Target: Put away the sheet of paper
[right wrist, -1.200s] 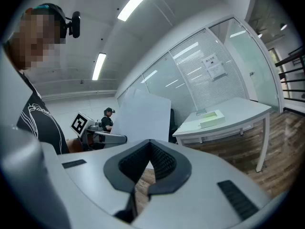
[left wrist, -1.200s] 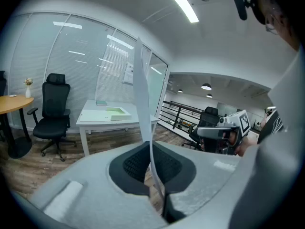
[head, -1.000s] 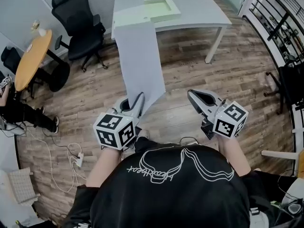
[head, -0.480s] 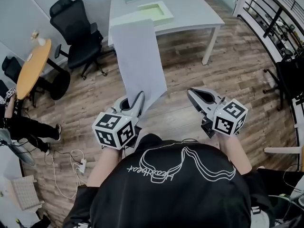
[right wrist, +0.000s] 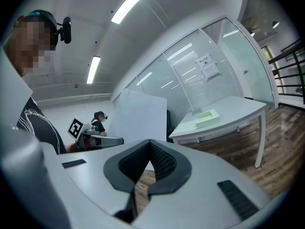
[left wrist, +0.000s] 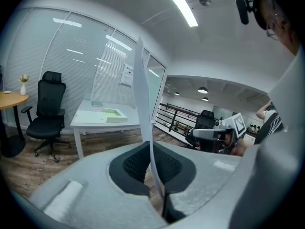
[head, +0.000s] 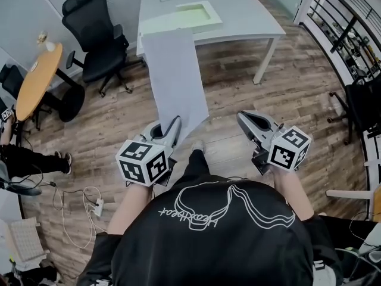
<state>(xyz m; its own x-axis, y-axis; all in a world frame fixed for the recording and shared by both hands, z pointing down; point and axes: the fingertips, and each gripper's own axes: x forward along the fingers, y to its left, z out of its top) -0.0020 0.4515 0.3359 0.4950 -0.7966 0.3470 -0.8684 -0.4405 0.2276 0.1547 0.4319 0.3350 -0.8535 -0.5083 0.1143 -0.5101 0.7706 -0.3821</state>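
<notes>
Fingers of the left gripper (head: 172, 126) are shut tight on the bottom edge of a large pale grey sheet of paper (head: 175, 79). In the head view the sheet of paper rises from the fingers toward 12 o'clock, held in the air over the brown wood-plank floor (head: 238, 100). In the left gripper view it shows edge-on, a thin white strip standing up from between the pads. Its top end lines up with the near edge of the white rectangular desk (head: 250, 16) in the head view, but the gripper views show the desk farther off, so they are apart.

The right gripper (head: 247, 119) sits at 3 o'clock of the left gripper, apart from it, with its fingers closed together on nothing, clear of the sheet.

The desk at 12 o'clock carries a shallow pale green tray (head: 199, 14). A black office chair (head: 95, 28) stands at 10 o'clock, beside the desk.
</notes>
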